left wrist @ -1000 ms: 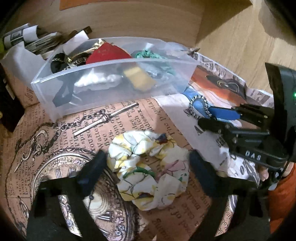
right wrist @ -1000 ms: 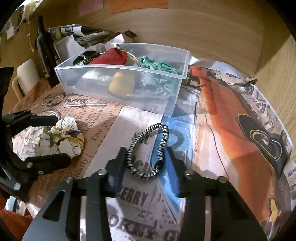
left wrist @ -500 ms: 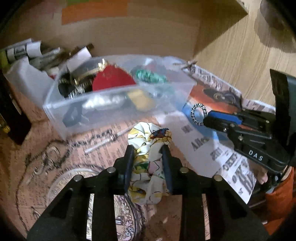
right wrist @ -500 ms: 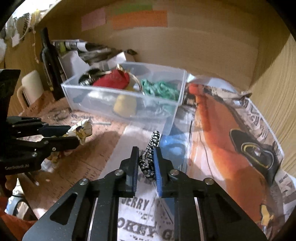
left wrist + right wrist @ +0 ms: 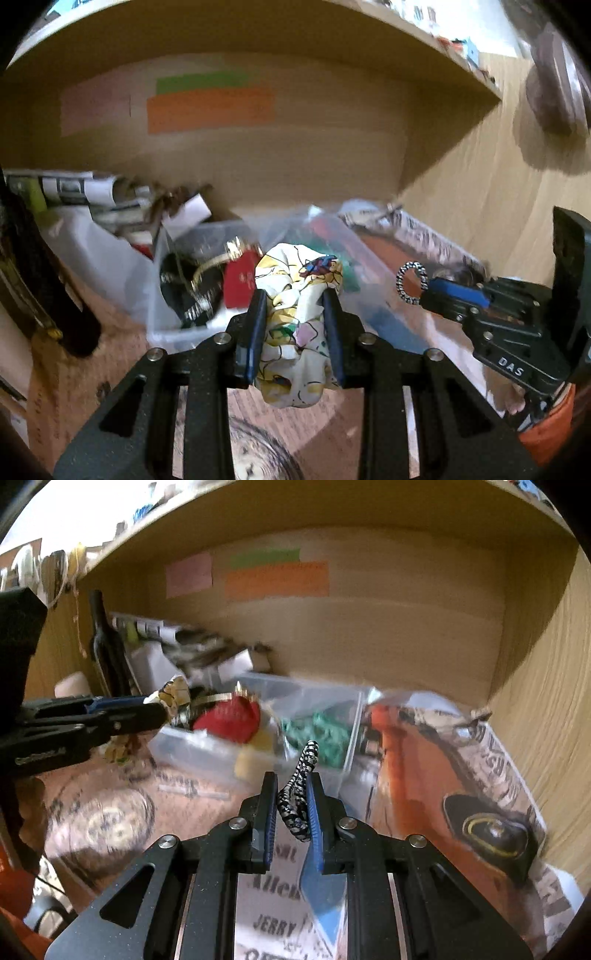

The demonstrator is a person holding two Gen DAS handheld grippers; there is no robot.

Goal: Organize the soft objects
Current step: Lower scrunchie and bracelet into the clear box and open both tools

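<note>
My left gripper (image 5: pixel 295 299) is shut on a floral fabric scrunchie (image 5: pixel 299 325) and holds it in the air in front of the clear plastic bin (image 5: pixel 166 325). My right gripper (image 5: pixel 291 786) is shut on a black-and-white braided hair tie (image 5: pixel 297 794), lifted above the printed paper, just short of the bin (image 5: pixel 207 749). In the left wrist view the right gripper (image 5: pixel 424 291) shows at the right with the hair tie (image 5: pixel 411 282) at its tips. In the right wrist view the left gripper (image 5: pixel 162 709) reaches in from the left with the scrunchie (image 5: pixel 175 696).
The bin holds a red pouch (image 5: pixel 227 718), a green item (image 5: pixel 321 734), a yellow piece (image 5: pixel 251 764) and black and metal things (image 5: pixel 192 291). A dark bottle (image 5: pixel 107 646) and rolled papers (image 5: pixel 147 631) stand at the back left. Wooden walls close the back and right.
Both grippers have risen from the paper with their items and moved toward the bin. A second ago the left was open around the scrunchie and the right was closing on the hair tie.
</note>
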